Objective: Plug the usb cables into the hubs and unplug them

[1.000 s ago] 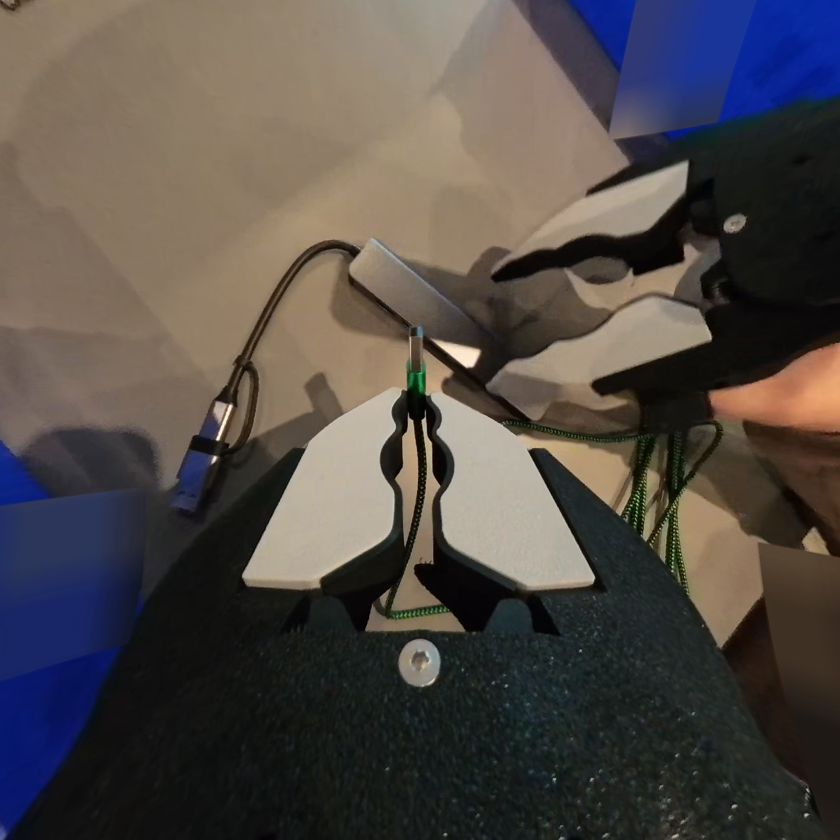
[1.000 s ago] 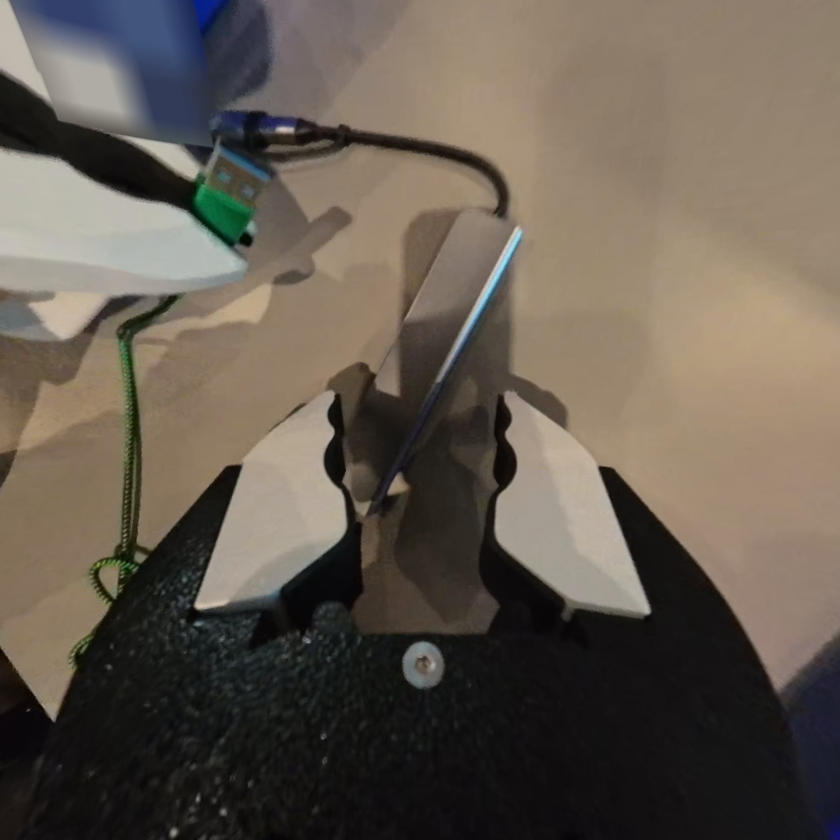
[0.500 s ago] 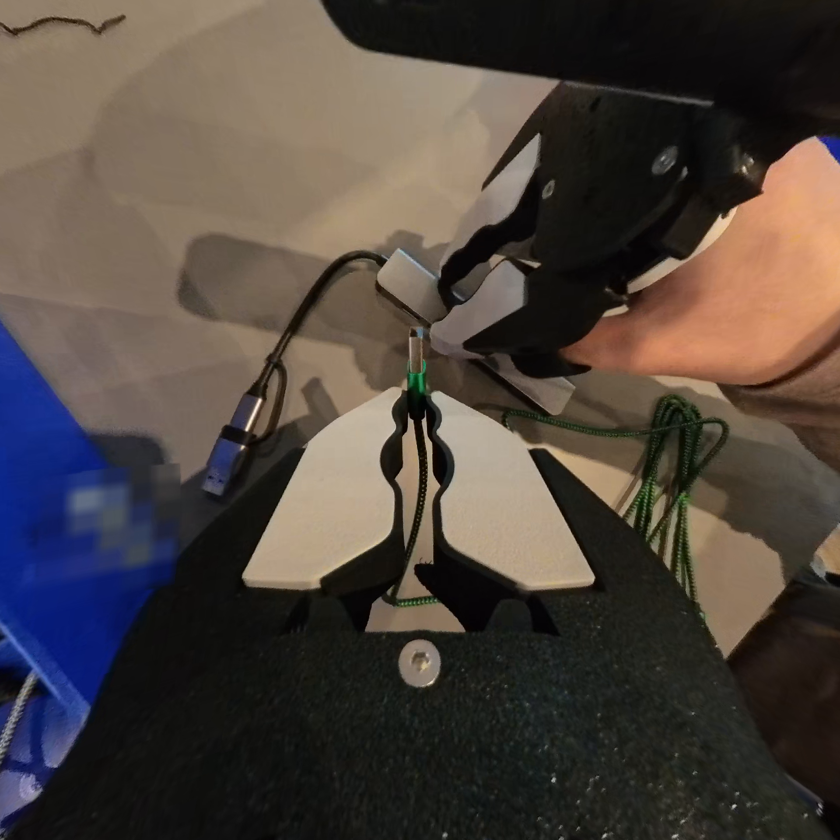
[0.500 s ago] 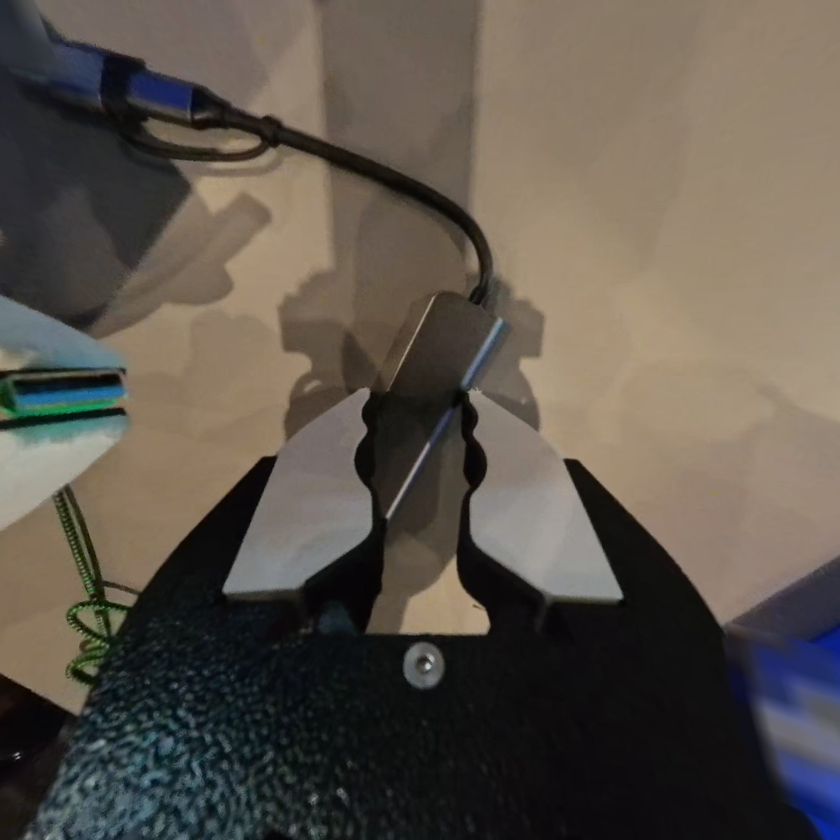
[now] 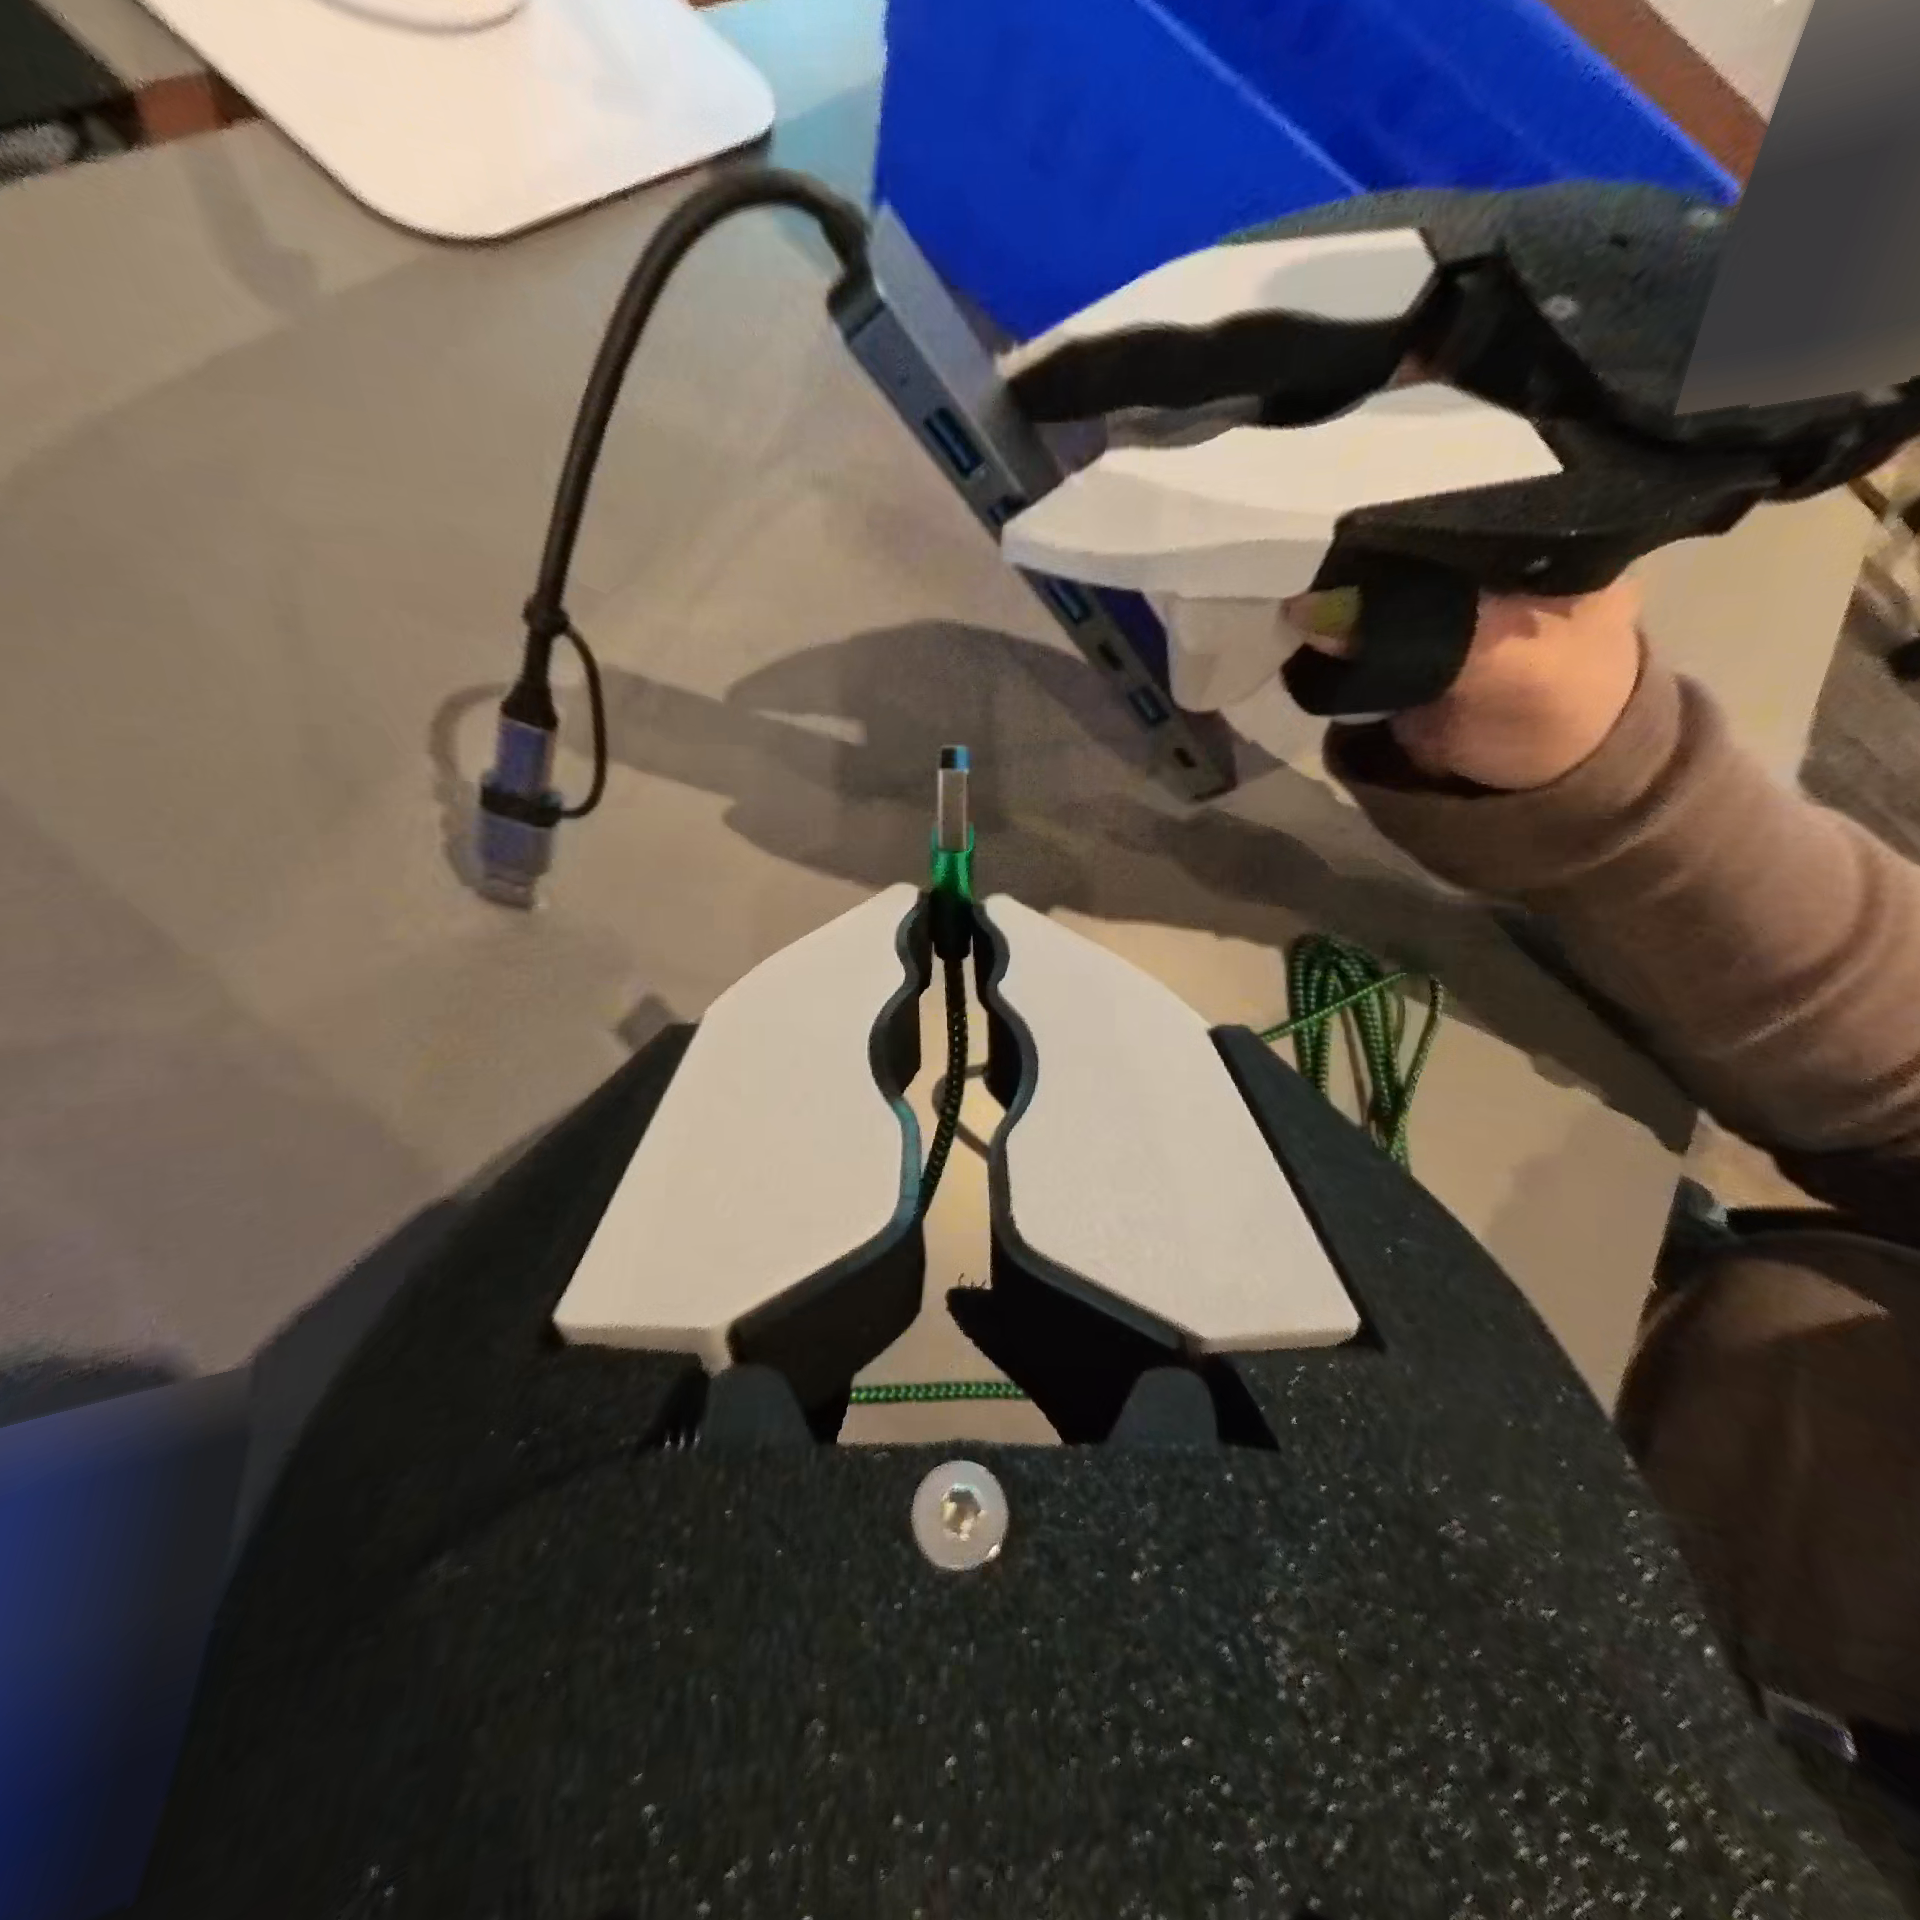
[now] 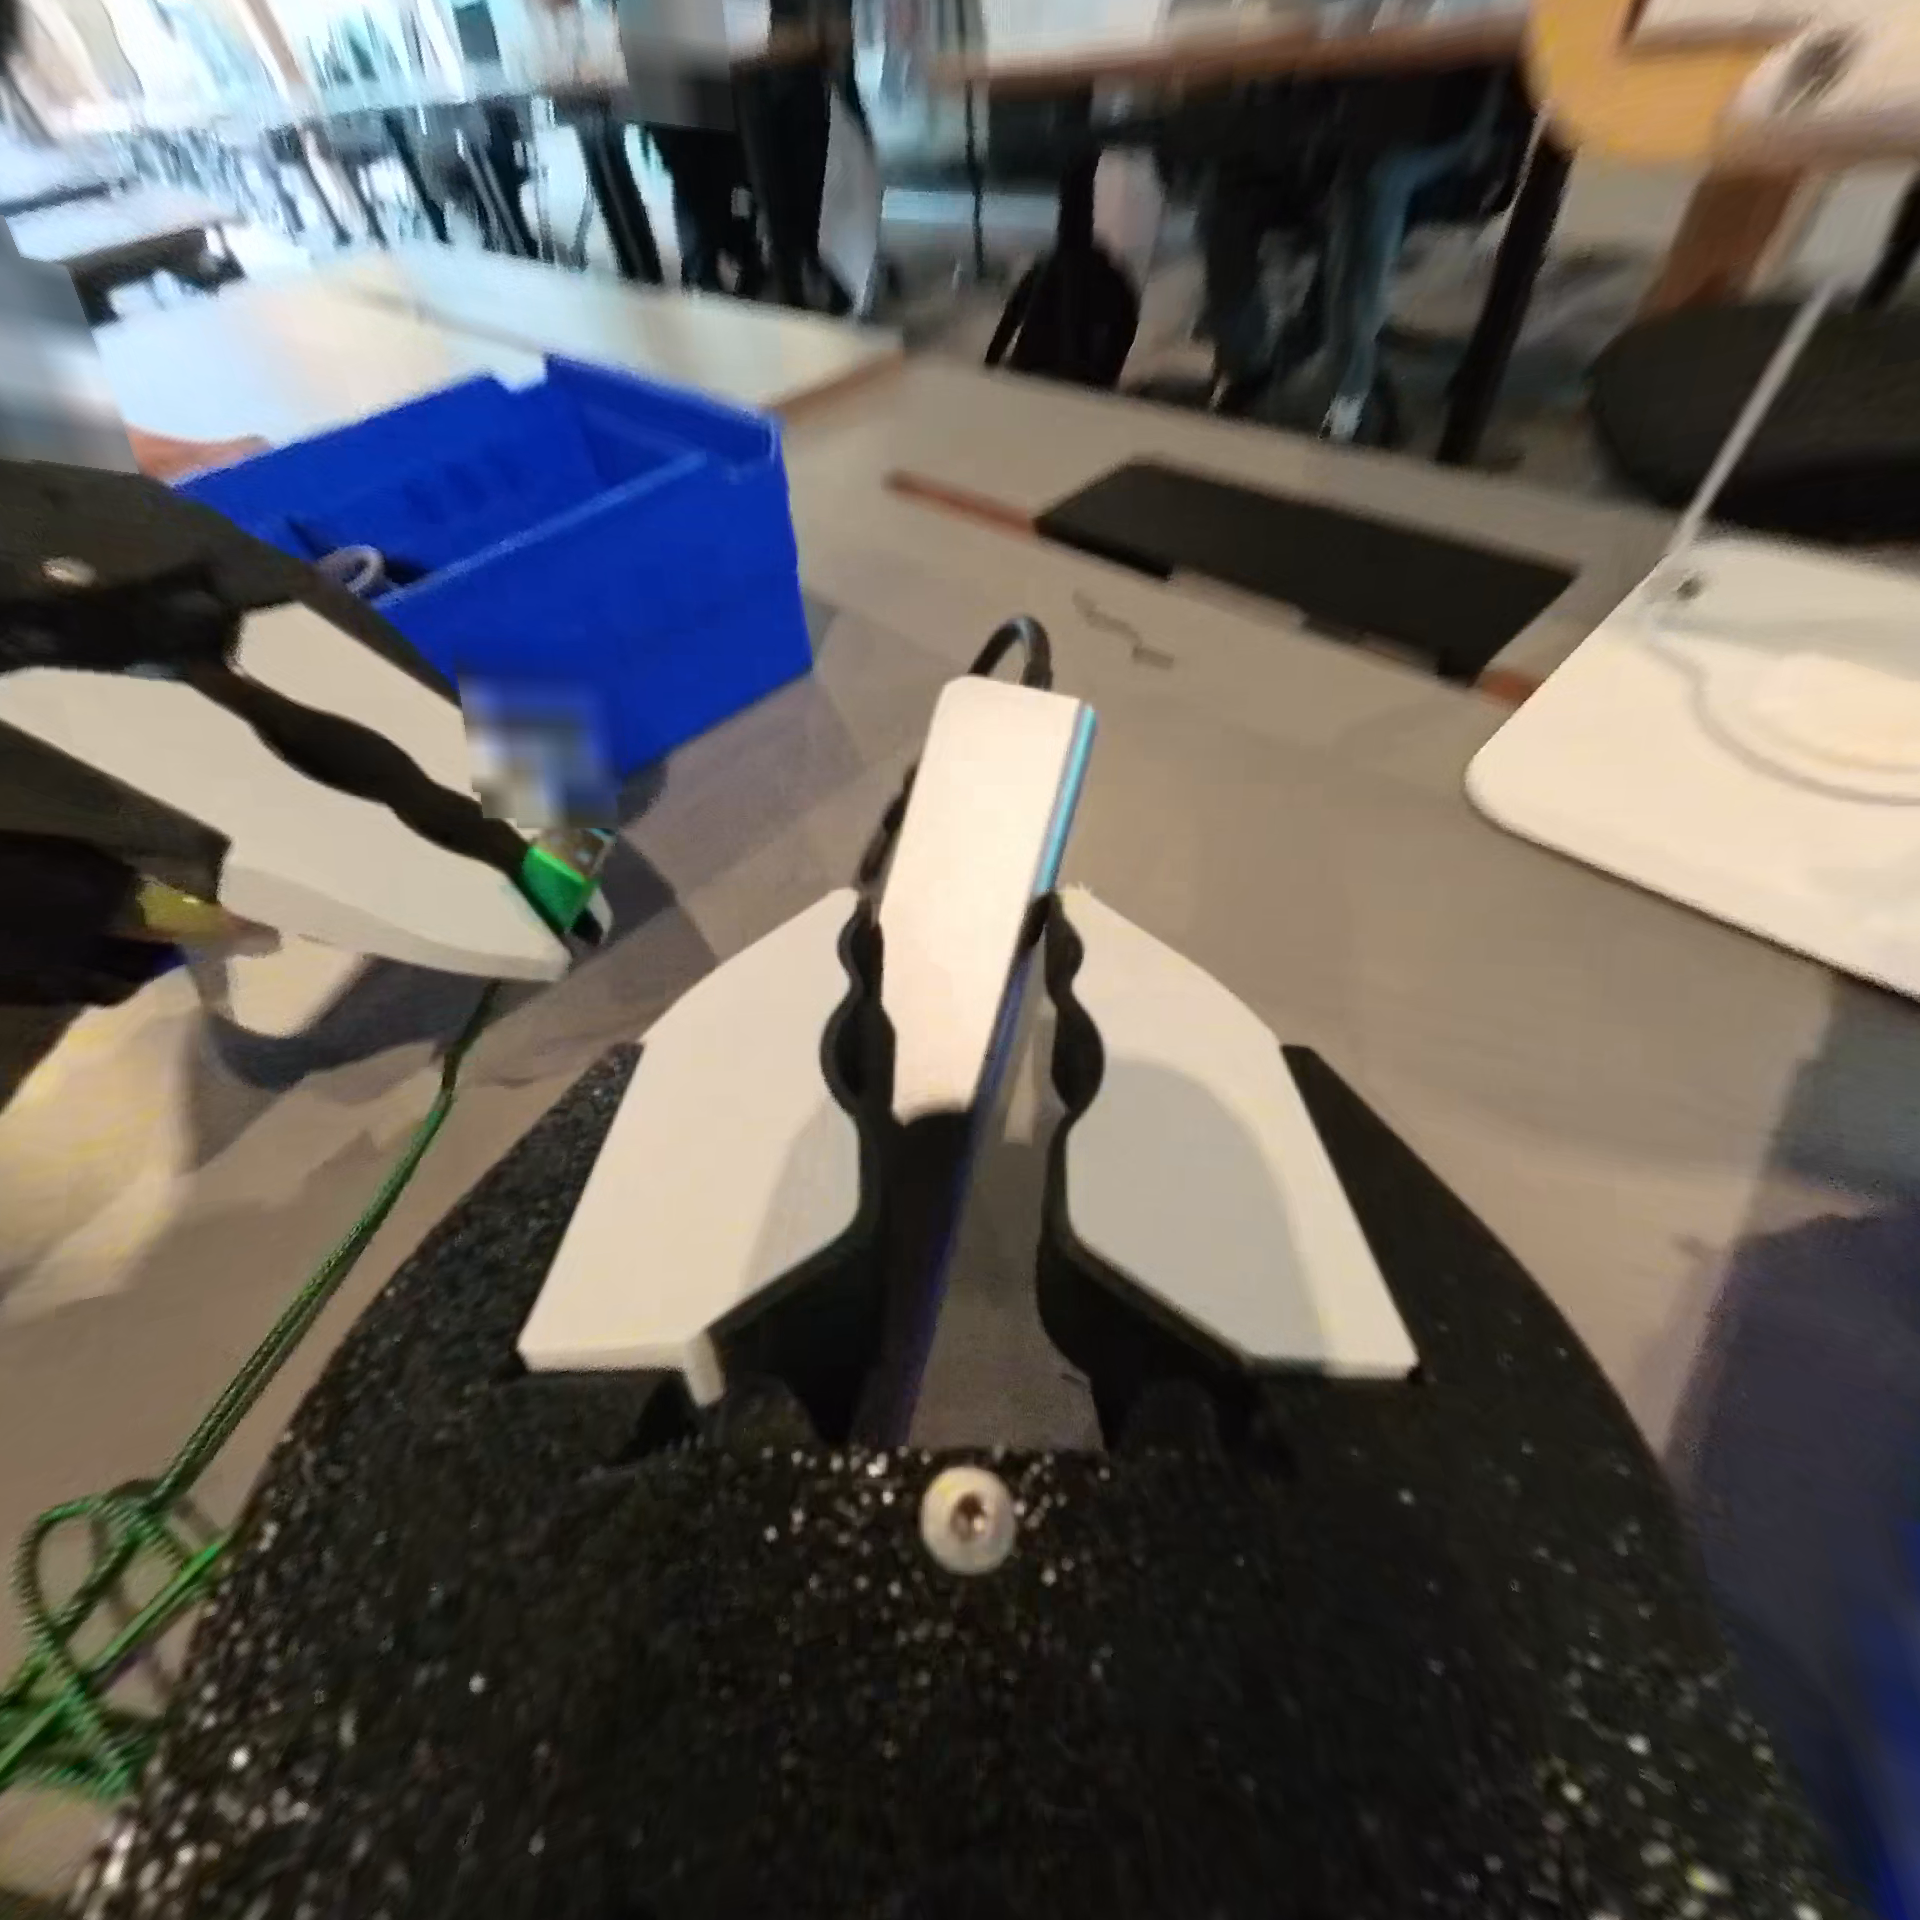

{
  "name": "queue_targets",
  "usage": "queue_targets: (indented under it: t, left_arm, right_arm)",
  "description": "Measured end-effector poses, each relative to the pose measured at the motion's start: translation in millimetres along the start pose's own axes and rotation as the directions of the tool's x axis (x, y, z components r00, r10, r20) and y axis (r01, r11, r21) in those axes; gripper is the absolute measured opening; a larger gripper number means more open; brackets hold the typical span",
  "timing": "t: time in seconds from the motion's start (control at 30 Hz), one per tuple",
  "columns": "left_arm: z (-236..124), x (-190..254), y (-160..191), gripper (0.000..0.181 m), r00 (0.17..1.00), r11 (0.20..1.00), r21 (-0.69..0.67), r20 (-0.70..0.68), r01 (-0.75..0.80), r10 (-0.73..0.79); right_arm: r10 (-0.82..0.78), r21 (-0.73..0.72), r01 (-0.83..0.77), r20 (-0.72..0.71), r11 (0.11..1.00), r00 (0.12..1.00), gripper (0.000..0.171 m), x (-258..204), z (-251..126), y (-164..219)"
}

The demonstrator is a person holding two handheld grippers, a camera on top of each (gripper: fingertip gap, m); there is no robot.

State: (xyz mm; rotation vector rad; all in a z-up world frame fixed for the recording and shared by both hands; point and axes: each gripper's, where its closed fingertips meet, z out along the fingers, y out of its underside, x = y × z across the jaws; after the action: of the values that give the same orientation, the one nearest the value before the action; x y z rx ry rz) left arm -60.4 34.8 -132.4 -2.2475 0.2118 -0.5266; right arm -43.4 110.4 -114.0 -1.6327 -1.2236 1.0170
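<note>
My left gripper (image 5: 951, 906) is shut on the green USB plug (image 5: 953, 831) of a green braided cable (image 5: 1351, 1029); the metal end points forward, free in the air. My right gripper (image 6: 961, 914) is shut on a flat grey USB hub (image 6: 977, 831) and holds it lifted and tilted above the table. In the left wrist view the hub (image 5: 935, 384) shows its row of ports up and to the right of the plug, a gap between them. Its black lead (image 5: 613, 416) hangs down to a loose connector (image 5: 520, 790) on the table.
A blue bin (image 5: 1143, 135) stands just behind the hub, also in the right wrist view (image 6: 582, 540). A white flat base (image 5: 468, 114) lies at the far left, and shows in the right wrist view (image 6: 1714, 790). The green cable coils (image 6: 94, 1621) on the grey table (image 5: 260, 520). A sleeved arm (image 5: 1662, 935) holds the right gripper. Tip to tip, the grippers are about 8 centimetres apart.
My right gripper closed on the hub and lifted it off the table, tilting it up. My left gripper kept its hold on the green plug.
</note>
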Motion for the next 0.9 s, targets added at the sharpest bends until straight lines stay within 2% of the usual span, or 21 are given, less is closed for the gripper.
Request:
queue_targets:
  t: [0.03, 0.17, 0.27, 0.4, 0.53, 0.57, 0.7, 0.77, 0.83, 0.9]
  left_arm:
    - [3, 4, -1, 0.007, 0.999, 1.0, 0.005, -0.022, -0.027, 0.027]
    - [18, 31, 3, 0.007, 0.98, 1.0, -0.026, -0.198, -0.012, 0.006]
    - [30, 34, 24, 0.007, 0.976, 0.985, -0.169, -0.209, 0.03, -0.066]
    - [39, 40, 39, 0.007, 0.937, 0.95, -0.273, -0.267, 0.153, -0.227]
    - [46, 34, 45, 0.008, 0.91, 0.926, -0.302, -0.272, 0.228, -0.313]
    - [46, 33, 43, 0.013, 0.905, 0.927, -0.29, -0.28, 0.239, -0.321]
    - [47, 24, 29, 0.061, 0.923, 0.944, -0.202, -0.234, 0.261, -0.305]
    - [43, 24, 14, 0.072, 0.948, 0.973, -0.108, -0.227, 0.202, -0.222]
    - [41, 40, -2, 0.078, 0.953, 0.993, -0.016, -0.28, 0.116, -0.116]
    - [45, 52, -6, 0.086, 0.964, 1.0, 0.012, -0.266, 0.016, -0.012]
  right_arm:
    - [-0.022, 0.061, 0.023, -0.01, 0.998, 1.0, 0.03, 1, -6, -5]
    - [-0.081, 0.171, 0.082, -0.016, 0.982, 0.997, 0.03, -1, -23, -21]
    - [-0.066, 0.206, 0.059, 0.029, 0.977, 0.997, 0.03, -4, -29, -26]
    - [-0.03, 0.175, 0.011, 0.108, 0.985, 0.994, 0.03, -7, -27, -19]
    - [-0.009, 0.167, -0.012, 0.127, 0.986, 0.992, 0.03, -6, -25, -16]
    - [-0.003, 0.173, -0.019, 0.131, 0.985, 0.991, 0.03, -6, -25, -16]
    - [0.013, 0.219, -0.04, 0.124, 0.975, 0.992, 0.03, -4, -27, -20]
    - [0.024, 0.26, -0.055, 0.121, 0.964, 0.992, 0.03, -4, -29, -24]
    - [0.015, 0.322, -0.061, 0.142, 0.945, 0.99, 0.03, -9, -33, -31]
    - [-0.008, 0.363, -0.057, 0.173, 0.93, 0.985, 0.029, -16, -37, -38]
